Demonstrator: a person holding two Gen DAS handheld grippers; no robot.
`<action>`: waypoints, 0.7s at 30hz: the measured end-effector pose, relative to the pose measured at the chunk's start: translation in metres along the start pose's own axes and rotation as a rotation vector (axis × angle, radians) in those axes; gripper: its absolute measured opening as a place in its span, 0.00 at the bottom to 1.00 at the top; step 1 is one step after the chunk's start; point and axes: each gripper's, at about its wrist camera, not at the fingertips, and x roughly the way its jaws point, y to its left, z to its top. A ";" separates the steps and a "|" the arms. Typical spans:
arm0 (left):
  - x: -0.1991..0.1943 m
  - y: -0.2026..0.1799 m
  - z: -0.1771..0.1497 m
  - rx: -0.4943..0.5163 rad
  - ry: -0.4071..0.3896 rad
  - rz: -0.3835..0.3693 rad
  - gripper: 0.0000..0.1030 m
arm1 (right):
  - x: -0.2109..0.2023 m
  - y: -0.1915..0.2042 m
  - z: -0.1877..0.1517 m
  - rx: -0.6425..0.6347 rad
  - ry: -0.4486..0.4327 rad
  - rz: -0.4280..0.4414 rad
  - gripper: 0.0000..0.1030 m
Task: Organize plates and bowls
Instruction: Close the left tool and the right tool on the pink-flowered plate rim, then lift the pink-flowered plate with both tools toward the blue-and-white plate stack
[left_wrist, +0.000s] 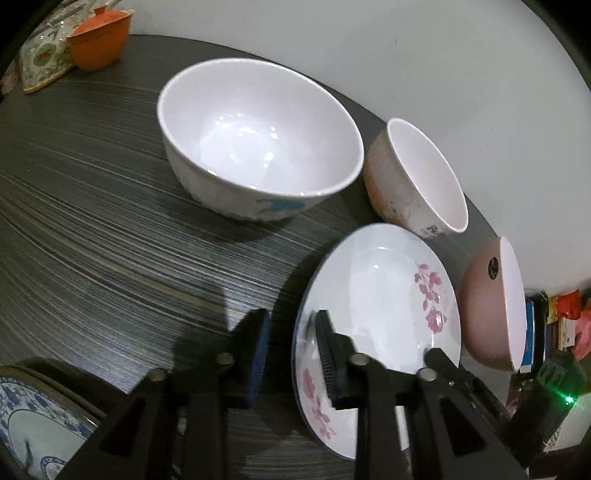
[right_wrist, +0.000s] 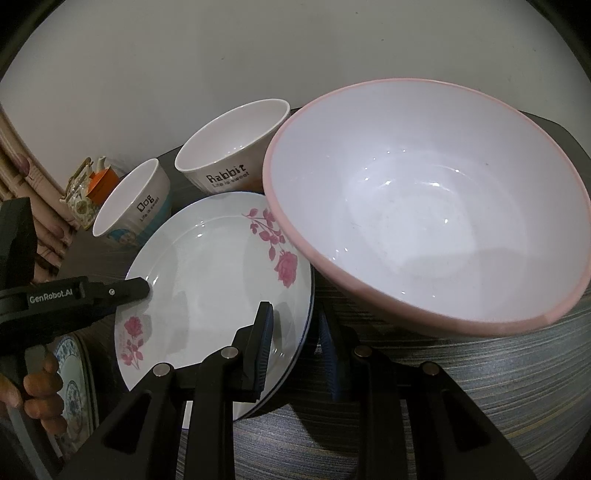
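i see the rose plate (right_wrist: 207, 266) on the dark table (right_wrist: 480, 406), tipped up, my right gripper (right_wrist: 295, 347) clamped on its near rim, my left gripper (left_wrist: 291, 354) narrowed over the opposite rim, the pink-rimmed bowl (right_wrist: 424, 206) just beside it.

place: home dining – crockery on dark striped table (left_wrist: 92, 221) | teapot (right_wrist: 83, 192) by wall

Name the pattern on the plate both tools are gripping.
Pink roses on white plate with thin blue rim line; clearest in right wrist view.
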 end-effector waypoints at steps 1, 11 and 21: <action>0.001 -0.002 0.002 -0.004 0.008 -0.015 0.12 | 0.000 0.000 0.000 -0.003 0.003 0.000 0.18; -0.003 -0.013 -0.020 0.034 0.066 0.007 0.12 | -0.005 0.000 -0.006 0.020 0.045 0.013 0.15; -0.009 -0.025 -0.058 0.077 0.130 0.004 0.12 | -0.029 -0.009 -0.037 0.070 0.101 0.000 0.15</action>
